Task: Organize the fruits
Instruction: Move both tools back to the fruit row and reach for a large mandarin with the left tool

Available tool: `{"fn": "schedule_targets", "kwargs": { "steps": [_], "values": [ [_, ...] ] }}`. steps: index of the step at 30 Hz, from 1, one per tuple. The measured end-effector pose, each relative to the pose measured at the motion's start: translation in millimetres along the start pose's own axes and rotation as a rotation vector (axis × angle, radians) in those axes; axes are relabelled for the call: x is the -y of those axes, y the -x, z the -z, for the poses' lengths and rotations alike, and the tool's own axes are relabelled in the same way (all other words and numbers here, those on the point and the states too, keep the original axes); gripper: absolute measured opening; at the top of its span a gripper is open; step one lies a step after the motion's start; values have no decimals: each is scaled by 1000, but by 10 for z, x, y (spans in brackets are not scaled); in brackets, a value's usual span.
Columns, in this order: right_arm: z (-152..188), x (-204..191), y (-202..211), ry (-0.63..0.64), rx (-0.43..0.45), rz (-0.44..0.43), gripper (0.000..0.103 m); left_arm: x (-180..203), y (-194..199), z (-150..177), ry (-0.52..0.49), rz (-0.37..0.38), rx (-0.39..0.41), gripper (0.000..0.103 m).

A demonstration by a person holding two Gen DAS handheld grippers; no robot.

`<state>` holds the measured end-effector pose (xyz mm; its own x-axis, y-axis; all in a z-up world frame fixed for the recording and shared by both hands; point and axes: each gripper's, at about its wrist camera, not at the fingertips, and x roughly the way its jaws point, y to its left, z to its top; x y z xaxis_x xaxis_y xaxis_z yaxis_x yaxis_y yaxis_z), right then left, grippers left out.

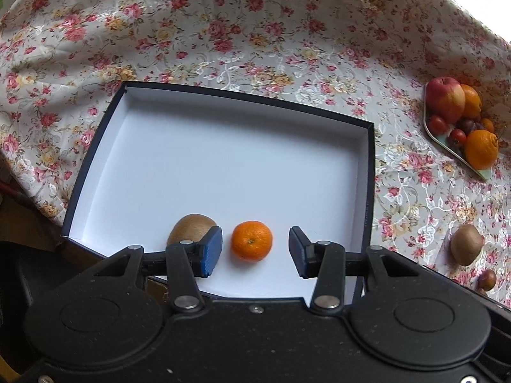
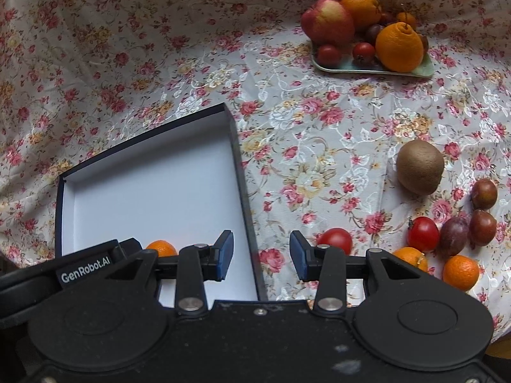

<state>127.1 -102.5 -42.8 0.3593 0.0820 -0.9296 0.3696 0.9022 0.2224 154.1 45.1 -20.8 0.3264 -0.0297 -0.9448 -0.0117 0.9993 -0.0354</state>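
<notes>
1. While your left gripper (image 1: 255,252) hangs over the near end of the box (image 1: 369,172), its fingers (image 1: 212,250) stand wide apart and hold nothing. The mandarin (image 1: 251,241) lies on the white floor of the box between them, touching neither pad. A kiwi (image 1: 188,228) sits just beside it, partly behind the left finger. Both fruits look set down at the near end, probably to leave the far end free for more. Across the flowered cloth (image 1: 223,32) on the counter, a plate (image 1: 447,142) carries an apple (image 1: 445,99), oranges and small red fruits. A second kiwi (image 1: 466,244) lies loose to the right, well apart from the box.

2. From the right wrist view, your right gripper (image 2: 260,253) is also open and empty, hovering over the right wall of the box (image 2: 239,166), one finger inside its line and the other over the cloth. A tomato (image 2: 335,239) lies just past the right finger, likely the nearest pick. Further right sit the loose kiwi (image 2: 420,167), another tomato (image 2: 423,233), three dark plums (image 2: 453,234) and two small mandarins (image 2: 460,271). The box wall stands between these fruits and the free floor, so you would need to lift each one over it. The left gripper's body shows at the box's near edge and could crowd a drop there.
</notes>
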Motion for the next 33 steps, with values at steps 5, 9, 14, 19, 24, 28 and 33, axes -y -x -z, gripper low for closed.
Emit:
{"fn": "schedule_targets", "kwargs": {
  "steps": [5,9,14,19,24,28,33],
  "values": [
    [-31,274,62,-58,-15,23,43,278,11,49,-63,5,-3,52],
    [-67,497,97,-101,-46,39,43,486,10,94,-105,12,-6,52],
    [-109,842,180,-203,-60,29,43,740,15,154,-159,22,-10,52],
    [-142,1162,224,-223,-93,19,43,947,13,220,-203,31,-17,52],
    [-121,1415,300,-124,-65,5,43,1147,10,293,-246,43,-26,52],
    [-103,1636,307,-184,-101,-40,43,1305,-1,350,-274,60,-41,52],
    [-42,1730,317,-120,-104,71,43,1529,-25,448,-323,72,-58,52]
  ]
}}
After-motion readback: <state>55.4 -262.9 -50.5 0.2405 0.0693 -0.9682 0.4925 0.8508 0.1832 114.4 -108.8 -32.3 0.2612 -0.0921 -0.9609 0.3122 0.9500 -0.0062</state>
